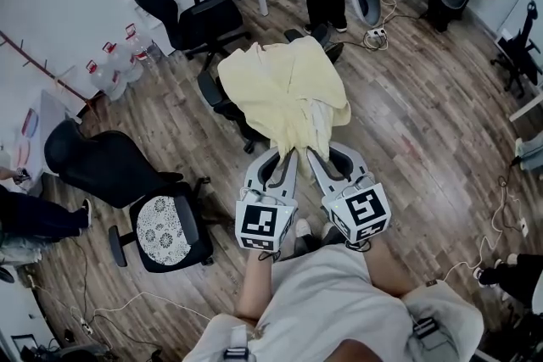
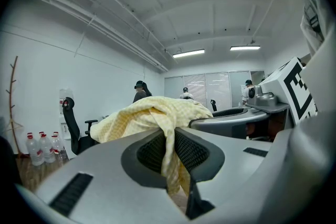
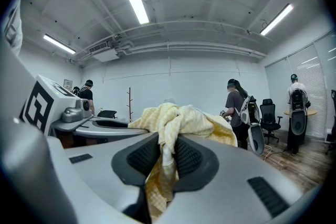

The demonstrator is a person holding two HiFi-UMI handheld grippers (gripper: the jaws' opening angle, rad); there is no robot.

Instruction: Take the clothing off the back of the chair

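The yellow garment (image 1: 284, 89) was spread over the black chair (image 1: 214, 91), hiding the chair's back. Its near edge was gathered into two bunches on the side of the chair toward the person. The left hand-held gripper (image 1: 286, 155) had its jaws pinched narrow on one bunch, and the right hand-held gripper (image 1: 316, 153), just beside it, was clamped likewise on the other. Cloth hung down between each pair of pads.
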